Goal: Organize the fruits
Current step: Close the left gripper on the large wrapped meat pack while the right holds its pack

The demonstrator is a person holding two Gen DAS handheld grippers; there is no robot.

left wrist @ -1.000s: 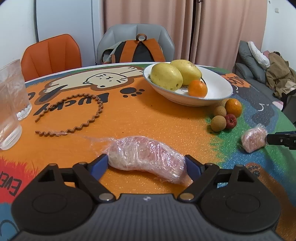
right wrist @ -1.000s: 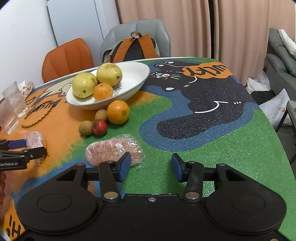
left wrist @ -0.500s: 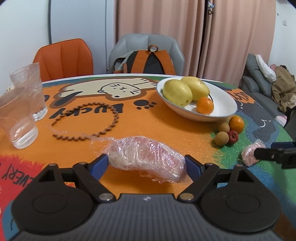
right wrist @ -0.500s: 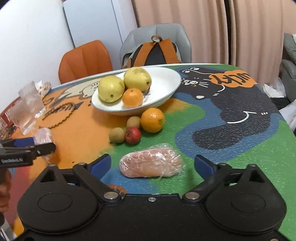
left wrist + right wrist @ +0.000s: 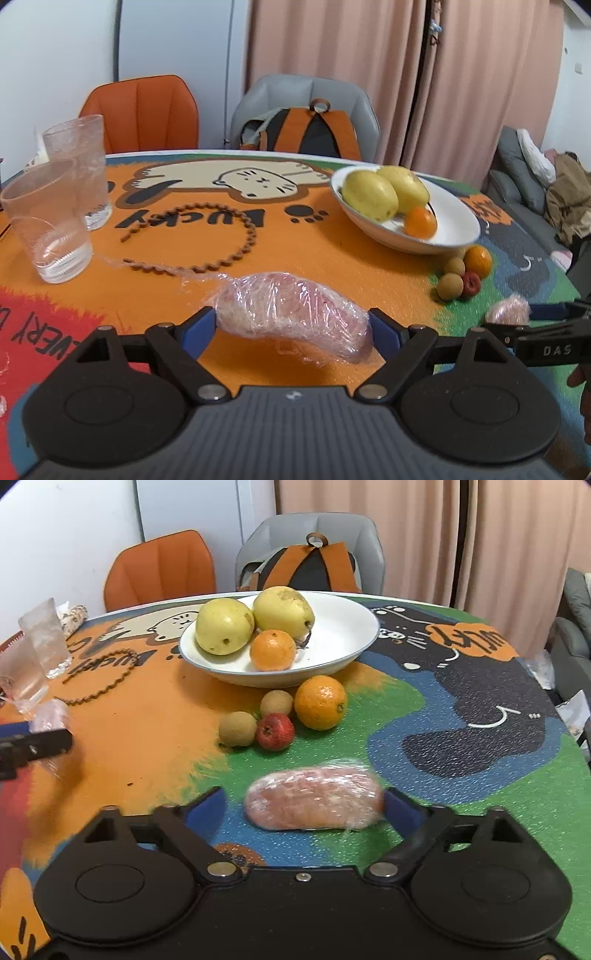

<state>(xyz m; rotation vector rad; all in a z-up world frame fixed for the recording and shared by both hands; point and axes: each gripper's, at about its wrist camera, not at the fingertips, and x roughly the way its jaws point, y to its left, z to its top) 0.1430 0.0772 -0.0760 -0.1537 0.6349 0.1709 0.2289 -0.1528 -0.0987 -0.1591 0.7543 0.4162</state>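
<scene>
My left gripper (image 5: 291, 326) is shut on a pink fruit piece in cling film (image 5: 291, 310), pads at both ends, held just above the orange table mat. A second wrapped piece (image 5: 314, 797) lies on the green part of the mat between the jaws of my right gripper (image 5: 306, 808). Those jaws are closing; the right pad is at its end, the left pad stands clear. The white bowl (image 5: 351, 653) holds two yellow pears (image 5: 225, 626) and an orange (image 5: 272, 650). In front of it lie a loose orange (image 5: 320, 702), two longans (image 5: 237, 729) and a small red fruit (image 5: 275, 732).
Two clear glasses (image 5: 48, 218) stand at the left of the table beside a brown beaded ring (image 5: 207, 243). An orange chair (image 5: 140, 110) and a grey chair with a backpack (image 5: 306, 129) stand behind. A sofa (image 5: 524, 177) is at the far right.
My right gripper opened wide, shifted over the wrapped piece that lay beside its left finger, and has narrowed around it. My left gripper rose a little with its wrapped piece.
</scene>
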